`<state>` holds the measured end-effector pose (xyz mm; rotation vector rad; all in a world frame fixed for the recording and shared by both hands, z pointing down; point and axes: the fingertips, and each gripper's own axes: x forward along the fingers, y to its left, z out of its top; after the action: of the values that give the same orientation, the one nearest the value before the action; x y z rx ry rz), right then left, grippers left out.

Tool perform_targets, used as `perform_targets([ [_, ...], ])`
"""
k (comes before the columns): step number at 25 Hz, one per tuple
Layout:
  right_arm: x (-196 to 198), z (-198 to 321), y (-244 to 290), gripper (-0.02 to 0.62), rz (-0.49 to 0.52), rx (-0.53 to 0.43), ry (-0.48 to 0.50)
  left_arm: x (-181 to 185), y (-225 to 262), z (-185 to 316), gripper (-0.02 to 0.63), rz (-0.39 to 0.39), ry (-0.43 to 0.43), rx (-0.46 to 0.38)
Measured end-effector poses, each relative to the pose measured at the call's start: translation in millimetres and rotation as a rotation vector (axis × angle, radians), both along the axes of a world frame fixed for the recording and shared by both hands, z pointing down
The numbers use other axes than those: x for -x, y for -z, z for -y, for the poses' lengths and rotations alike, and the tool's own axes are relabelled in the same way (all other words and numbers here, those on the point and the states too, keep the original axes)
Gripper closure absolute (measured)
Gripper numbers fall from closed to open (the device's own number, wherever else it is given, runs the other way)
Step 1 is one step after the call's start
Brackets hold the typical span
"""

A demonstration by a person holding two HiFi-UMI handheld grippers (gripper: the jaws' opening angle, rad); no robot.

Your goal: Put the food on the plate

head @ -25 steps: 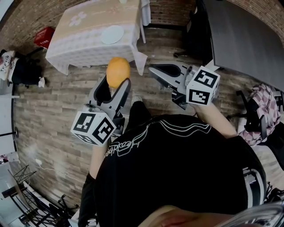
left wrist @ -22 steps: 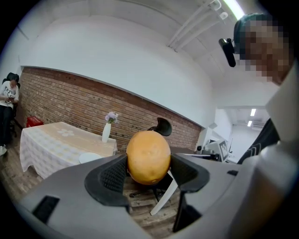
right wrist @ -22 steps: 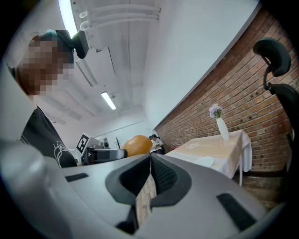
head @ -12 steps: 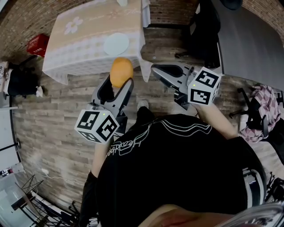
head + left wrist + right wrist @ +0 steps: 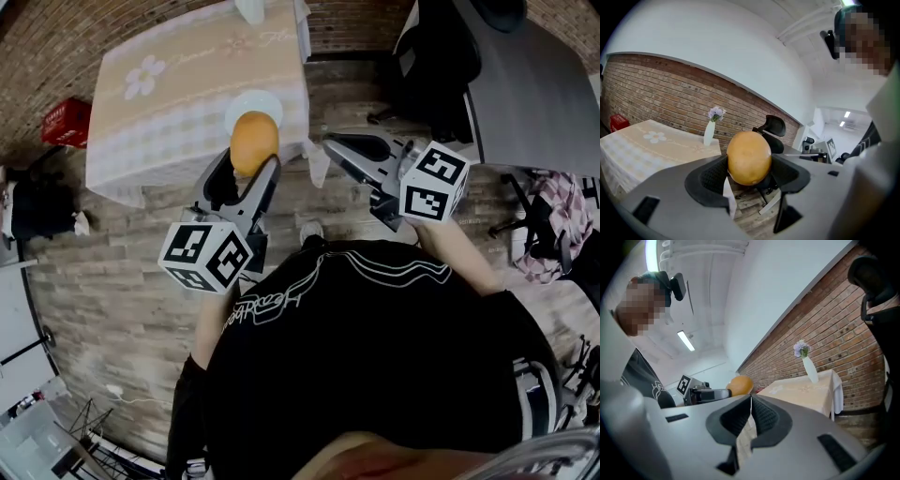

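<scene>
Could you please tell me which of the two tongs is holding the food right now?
The left tongs: they are shut on the round orange food, while the right tongs are shut with nothing between them.

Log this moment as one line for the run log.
left tool: shut on orange fruit | right tool: shut, empty | plate: on table ahead | fruit: held in air, not yet placed

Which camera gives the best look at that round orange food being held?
The left gripper view: the orange food sits large and centred, pinched in the left claw. The head view shows it smaller, from above; the right gripper view, only a distant part.
</scene>
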<state>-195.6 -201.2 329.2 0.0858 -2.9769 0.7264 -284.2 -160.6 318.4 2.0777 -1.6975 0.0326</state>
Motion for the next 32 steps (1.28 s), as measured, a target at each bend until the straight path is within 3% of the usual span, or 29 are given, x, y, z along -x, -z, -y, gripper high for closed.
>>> perform_targets([
  [10,22.4,38.8,-26.2,0.598,-0.045,0.027,-0.122,45.0,-33.4,54.4,0.319,0.011,-0.065,0.041],
  [15,28.1,58.2,-43.9,0.598,-0.067,0.056,-0.172,62.8,-56.2,80.9,0.319,0.061,-0.08,0.068],
  [32,23.5,82.2,-80.7,0.598,-0.136,0.113,-0.263,95.0,-161.9,113.9,0.319,0.124,-0.077,0.236],
])
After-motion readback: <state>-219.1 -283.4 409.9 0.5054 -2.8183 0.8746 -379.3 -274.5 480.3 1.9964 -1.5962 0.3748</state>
